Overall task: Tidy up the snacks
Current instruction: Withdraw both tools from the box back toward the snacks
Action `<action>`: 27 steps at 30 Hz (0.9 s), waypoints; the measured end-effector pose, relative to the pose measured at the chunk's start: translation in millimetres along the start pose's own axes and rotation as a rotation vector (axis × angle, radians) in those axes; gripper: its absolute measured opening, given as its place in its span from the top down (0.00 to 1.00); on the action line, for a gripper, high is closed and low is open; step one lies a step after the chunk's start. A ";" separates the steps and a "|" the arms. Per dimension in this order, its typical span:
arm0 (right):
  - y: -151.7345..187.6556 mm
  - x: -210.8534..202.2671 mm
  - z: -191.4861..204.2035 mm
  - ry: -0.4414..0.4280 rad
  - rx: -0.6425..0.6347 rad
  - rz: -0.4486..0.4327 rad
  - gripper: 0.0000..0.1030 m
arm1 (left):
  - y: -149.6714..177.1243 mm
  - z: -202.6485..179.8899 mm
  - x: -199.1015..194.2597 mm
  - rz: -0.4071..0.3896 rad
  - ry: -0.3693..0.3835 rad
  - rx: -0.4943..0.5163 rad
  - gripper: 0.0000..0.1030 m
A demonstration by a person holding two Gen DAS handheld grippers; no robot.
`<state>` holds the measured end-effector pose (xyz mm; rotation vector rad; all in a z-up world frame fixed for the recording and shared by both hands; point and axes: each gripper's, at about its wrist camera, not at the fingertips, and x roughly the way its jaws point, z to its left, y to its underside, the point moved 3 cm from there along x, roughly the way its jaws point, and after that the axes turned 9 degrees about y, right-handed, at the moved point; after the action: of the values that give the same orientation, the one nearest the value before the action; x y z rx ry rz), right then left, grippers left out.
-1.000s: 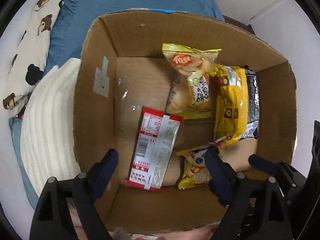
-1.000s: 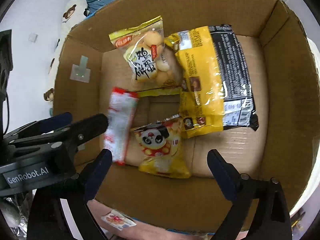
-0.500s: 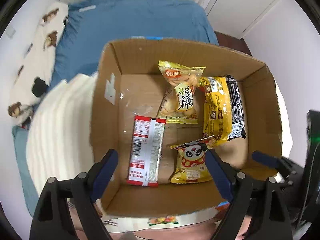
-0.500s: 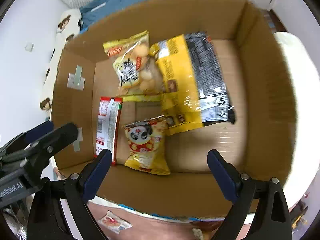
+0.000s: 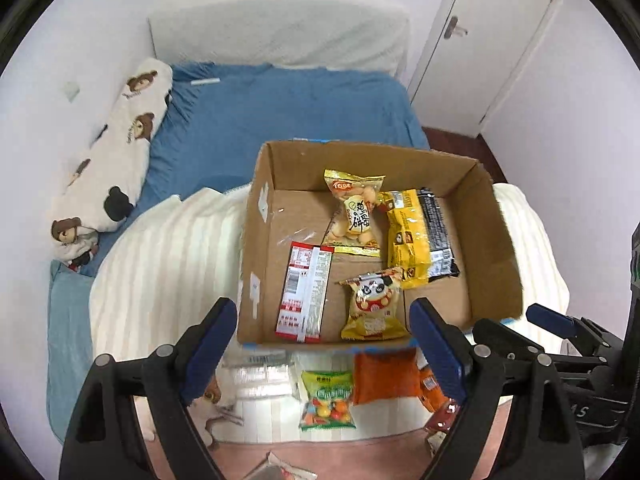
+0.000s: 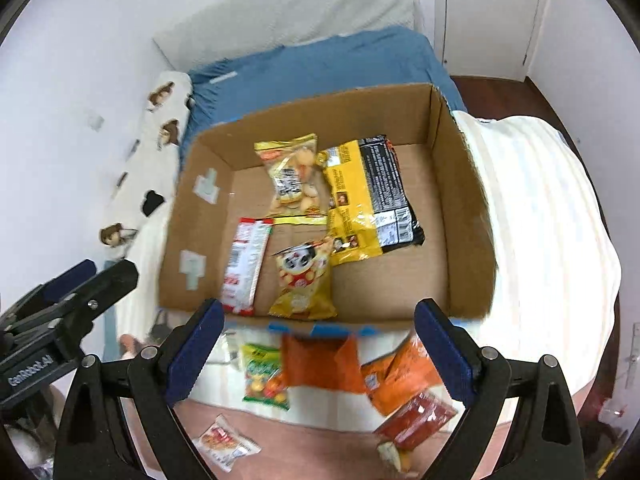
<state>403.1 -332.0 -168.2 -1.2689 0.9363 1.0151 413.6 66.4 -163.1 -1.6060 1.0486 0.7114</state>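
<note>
An open cardboard box [image 5: 256, 248] [image 6: 468, 216] on the bed holds a red-white packet [image 5: 305, 291], a panda snack bag [image 5: 374, 304], a yellow biscuit bag [image 5: 354, 210] and a yellow-black noodle pack [image 5: 418, 236]. In front of the box lie a green candy bag [image 5: 326, 399] [image 6: 264, 376], orange packets [image 5: 384, 374] [image 6: 320, 360] and a red packet [image 6: 420, 420]. My left gripper [image 5: 324, 344] and right gripper [image 6: 318, 344] are both open and empty, high above the box's near edge and the loose snacks.
A cream striped blanket [image 5: 168, 264] lies under the box on a blue bed [image 5: 280, 108]. A bear-print pillow [image 5: 116, 152] runs along the left wall. A small snack packet [image 6: 224, 442] lies on the pink surface. A door [image 5: 484, 40] stands at the far right.
Both grippers have pulled back and up from inside the box. The whole box and the loose snacks in front of it have come into view. Both stay open.
</note>
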 end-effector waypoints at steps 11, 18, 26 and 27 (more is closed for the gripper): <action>105.7 -10.9 -21.6 -0.100 0.090 0.089 0.05 | 115.1 10.4 -16.0 0.050 -0.075 0.013 0.14; 188.0 45.1 -56.3 -0.088 0.176 0.279 0.05 | 214.1 44.1 38.8 0.326 -0.101 0.040 0.14; 215.9 85.6 -98.6 -0.015 0.291 0.327 0.05 | 272.8 66.7 97.9 0.505 -0.167 0.039 0.14; 214.1 88.9 -103.4 -0.009 0.310 0.320 0.05 | 273.8 67.5 102.9 0.510 -0.176 0.044 0.14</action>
<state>224.8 -423.1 -324.2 -0.8718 1.2639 1.0694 217.5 82.2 -390.0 -1.2165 1.3461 1.1369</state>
